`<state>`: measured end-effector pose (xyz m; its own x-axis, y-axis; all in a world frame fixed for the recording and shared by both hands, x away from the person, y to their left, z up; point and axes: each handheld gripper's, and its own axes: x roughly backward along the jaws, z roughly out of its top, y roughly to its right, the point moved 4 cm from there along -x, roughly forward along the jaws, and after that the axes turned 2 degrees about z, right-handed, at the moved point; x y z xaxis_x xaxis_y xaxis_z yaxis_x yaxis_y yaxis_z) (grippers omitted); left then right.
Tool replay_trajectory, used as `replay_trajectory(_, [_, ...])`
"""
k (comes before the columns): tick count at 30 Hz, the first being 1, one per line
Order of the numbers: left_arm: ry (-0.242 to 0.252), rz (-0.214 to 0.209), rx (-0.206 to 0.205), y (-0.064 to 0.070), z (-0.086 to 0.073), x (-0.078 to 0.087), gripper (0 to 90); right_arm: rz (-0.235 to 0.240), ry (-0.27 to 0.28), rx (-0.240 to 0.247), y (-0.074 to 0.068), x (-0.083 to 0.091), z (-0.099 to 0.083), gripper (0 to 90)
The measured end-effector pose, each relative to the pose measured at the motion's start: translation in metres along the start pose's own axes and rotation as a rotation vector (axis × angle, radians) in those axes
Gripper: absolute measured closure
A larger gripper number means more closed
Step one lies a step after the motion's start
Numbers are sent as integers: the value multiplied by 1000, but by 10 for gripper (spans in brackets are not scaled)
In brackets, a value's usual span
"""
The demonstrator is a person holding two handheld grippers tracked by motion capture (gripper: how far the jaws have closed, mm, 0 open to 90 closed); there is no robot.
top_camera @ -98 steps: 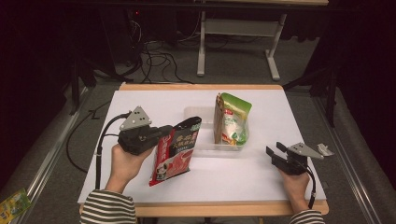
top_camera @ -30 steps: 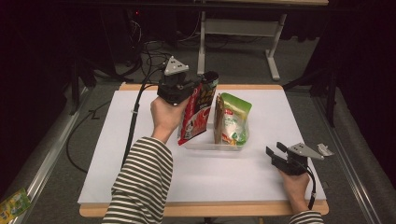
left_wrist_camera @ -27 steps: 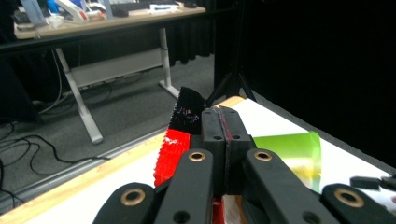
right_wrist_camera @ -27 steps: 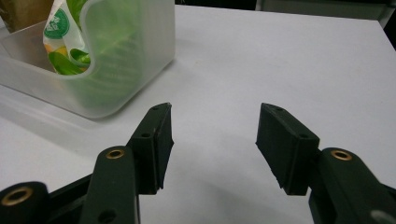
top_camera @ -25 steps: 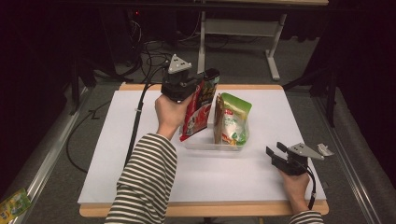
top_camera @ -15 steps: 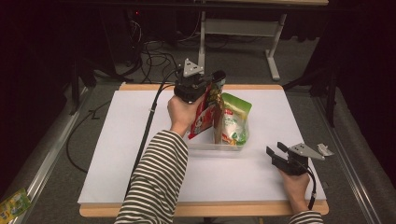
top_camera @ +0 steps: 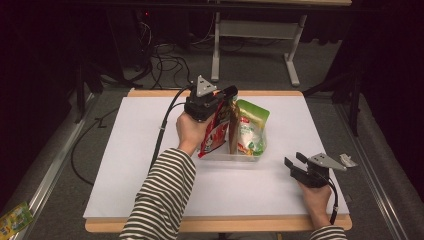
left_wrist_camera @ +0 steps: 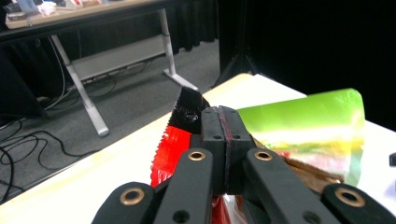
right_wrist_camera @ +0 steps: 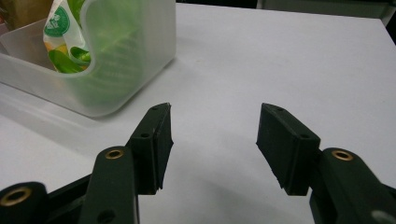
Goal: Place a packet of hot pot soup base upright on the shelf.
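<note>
Left gripper [top_camera: 226, 96] clamped on the top seal of the red snack pouch [top_camera: 216, 131]; in the left gripper view the jaws sit flush together on the pouch's dark serrated top edge [left_wrist_camera: 189, 109]. Pouch hangs roughly upright, tilted a bit, its lower end at or inside the left end of the clear plastic bin [top_camera: 235, 156], just beside the green pouch [top_camera: 251, 131] already standing in the bin. Something brown sits between the 2 pouches, possibly a 3rd bag or the red one's back side, hard to tell from the high view.

Right gripper [top_camera: 295, 166] rests on the table near the front right corner, jaws spread wide, holding nothing; its own view shows the bin's rounded corner [right_wrist_camera: 135, 60] near, not touching.

Handling: the pouch looks light, soft and crinkly, with glossy film, so likely slippery on the flat faces. The stiff sealed top strip is the best grip spot and that's where it is held. It'll flop or lean if released without support, so it needs the bin wall or the green pouch to stand against. Not fragile, though contents may crush if squeezed mid-body.

Surface: white table top [top_camera: 130, 165] with wood edging, flat, matte. Room: dark, grey carpet, cables on the floor, a grey desk frame [top_camera: 260, 35] behind.
</note>
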<state>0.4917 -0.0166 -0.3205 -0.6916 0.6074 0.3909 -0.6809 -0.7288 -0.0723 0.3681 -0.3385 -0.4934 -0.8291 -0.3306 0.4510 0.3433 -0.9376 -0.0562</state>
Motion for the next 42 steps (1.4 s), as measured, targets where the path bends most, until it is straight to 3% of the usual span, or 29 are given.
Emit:
replay_trajectory(5, [-19, 8, -28, 6, -2, 5, 900, -10, 10, 3, 0, 1, 0, 455])
replay_trajectory(6, [-27, 1, -26, 6, -1, 3, 900, -8, 11, 6, 0, 1, 0, 455])
replay_trajectory(9, [-63, 34, -41, 4, 10, -7, 900, -6, 4, 4, 0, 0, 0, 455])
replay_trajectory(14, [-10, 73, -26, 6, 20, -18, 900, -6, 17, 2, 1, 1, 0, 453])
replay_trajectory(17, [82, 38, 3, 8, 25, -12, 900, -4, 10, -2, 1, 1, 0, 453])
replay_trajectory(18, [77, -12, 40, 7, 28, -10, 900, -5, 8, 0, 0, 0, 0, 453])
replay_trajectory(19, [67, -25, 56, 6, 30, -8, 900, -5, 5, 6, 0, 0, 0, 453])
replay_trajectory(21, [11, -27, 25, 8, 30, -4, 900, -6, -2, 6, 0, 0, 0, 453])
replay_trajectory(23, [-40, 9, -72, 12, 23, -2, 900, -11, 6, 7, 0, 1, 0, 453])
replay_trajectory(24, [-51, 7, -88, 12, 21, -1, 900, -8, 13, 4, 0, 1, 0, 453])
replay_trajectory(27, [-74, -17, -74, 9, 13, 4, 900, 3, -3, -19, 1, 0, 0, 452])
replay_trajectory(33, [-96, -45, -5, -2, -14, 29, 869, -6, -4, 12, -1, -1, 0, 455])
replay_trajectory(39, [-131, -46, 16, -8, -37, 46, 797, -6, -2, 11, -1, 0, 0, 455])
replay_trajectory(42, [-174, -60, 20, -8, -50, 50, 757, -7, 2, 1, 0, 0, 0, 457])
